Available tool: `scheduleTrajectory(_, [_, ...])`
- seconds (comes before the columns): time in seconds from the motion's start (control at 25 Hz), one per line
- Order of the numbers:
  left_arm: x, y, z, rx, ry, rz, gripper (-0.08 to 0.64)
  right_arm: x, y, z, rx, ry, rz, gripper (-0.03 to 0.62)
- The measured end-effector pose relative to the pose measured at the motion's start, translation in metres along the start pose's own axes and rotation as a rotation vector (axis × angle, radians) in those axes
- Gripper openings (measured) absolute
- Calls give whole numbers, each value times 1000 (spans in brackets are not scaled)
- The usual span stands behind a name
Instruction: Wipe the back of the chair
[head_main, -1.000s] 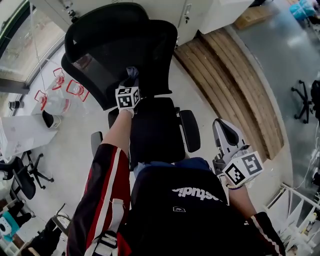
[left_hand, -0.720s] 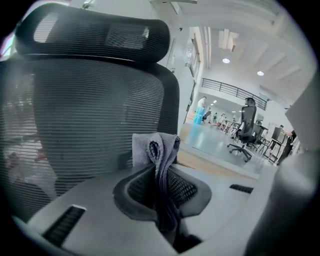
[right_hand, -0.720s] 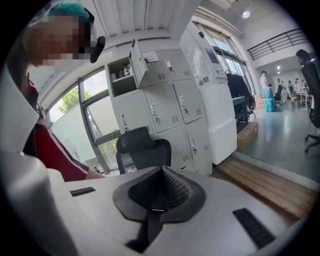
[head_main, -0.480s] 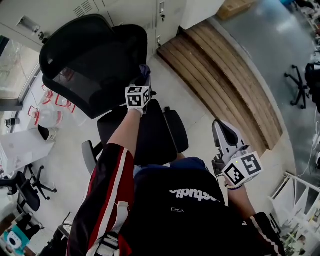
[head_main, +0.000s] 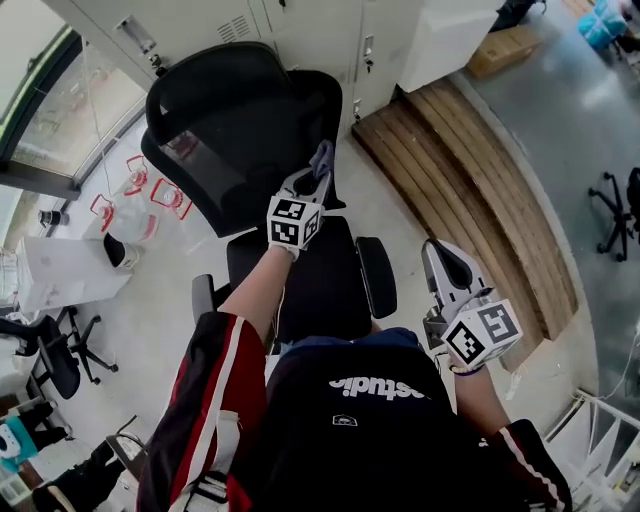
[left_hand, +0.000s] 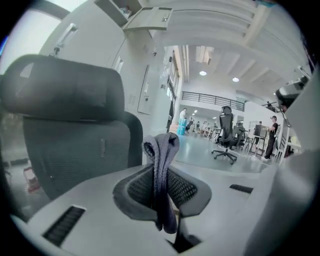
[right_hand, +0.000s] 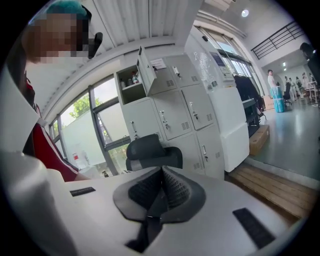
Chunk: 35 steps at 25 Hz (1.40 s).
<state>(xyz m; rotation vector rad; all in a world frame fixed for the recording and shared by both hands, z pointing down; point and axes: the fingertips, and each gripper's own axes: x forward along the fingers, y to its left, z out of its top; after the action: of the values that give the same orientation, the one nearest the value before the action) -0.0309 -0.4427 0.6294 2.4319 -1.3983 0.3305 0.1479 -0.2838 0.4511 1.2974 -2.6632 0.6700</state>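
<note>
Operator: Status on the chair wipe?

Engineer: Your left gripper (left_hand: 162, 192) has the cloth (left_hand: 160, 150). Jaws are clamped on its folded middle, and the fold stands up past the tips. The chair back (left_hand: 75, 145) sits left of those jaws and beyond them, with the headrest (left_hand: 60, 90) above. The cloth looks just off the back's right edge. I can't confirm contact from any view.

Operator: Right side?

Engineer: Your right gripper (right_hand: 159, 192) is idle, with pads pressed together and nothing between them. It's well apart from the chair, which is small and far out ahead of its jaws.

Operator: How much is done?

Engineer: No telling from the surface. Black mesh shows no streak, damp patch or dust line. My read is that you're at the right end of a stroke, mid-job. Treat the left half and the headrest as unverified, and make full-width passes before calling it.

Operator: Surface notes?

Engineer: The mesh is see-through and will likely flex under pressure, so press lightly. The chair likely swivels, and your free gripper could steady it. The seat (head_main: 310, 270) is below the left jaws, toward you.

Operator: Room?

Engineer:
- **Far left of the left jaws:** a window wall and a white desk (head_main: 60, 275).
- **Beyond the chair:** grey lockers (head_main: 300, 20).
- **Ahead of the right jaws:** a wooden platform (head_main: 470, 170).
- **Further right:** a glossy grey floor (head_main: 570, 110) and another office chair (head_main: 612, 200) at the far right.
</note>
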Motion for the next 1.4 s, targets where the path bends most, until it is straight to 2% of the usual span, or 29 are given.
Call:
scheduleTrajectory(0.12, [-52,8,11,65,-2,11,55,10,27,7,-15,-2,38,14])
scheduleTrajectory(0.28, [-136,22,21,92,-30,57,55,22,66,14,-43,-14,96,14])
scheduleTrajectory(0.44, [-223,27,36,61,-90,114,55,37,106,19,-68,-14,148,14])
scheduleTrajectory(0.6, [-309,13,57,56,-158,175,55,45,158,17,-97,-13,205,14])
scheduleTrajectory(0.76, [-376,1,72,18,-222,220,55,46,213,9,-119,-17,247,14])
scheduleTrajectory(1.04, [-440,0,85,17,-280,200,55,29,279,-9,-135,-28,231,14])
scheduleTrajectory(1.4, [-496,-33,81,-32,-313,220,55,-10,308,-23,-156,-16,262,14])
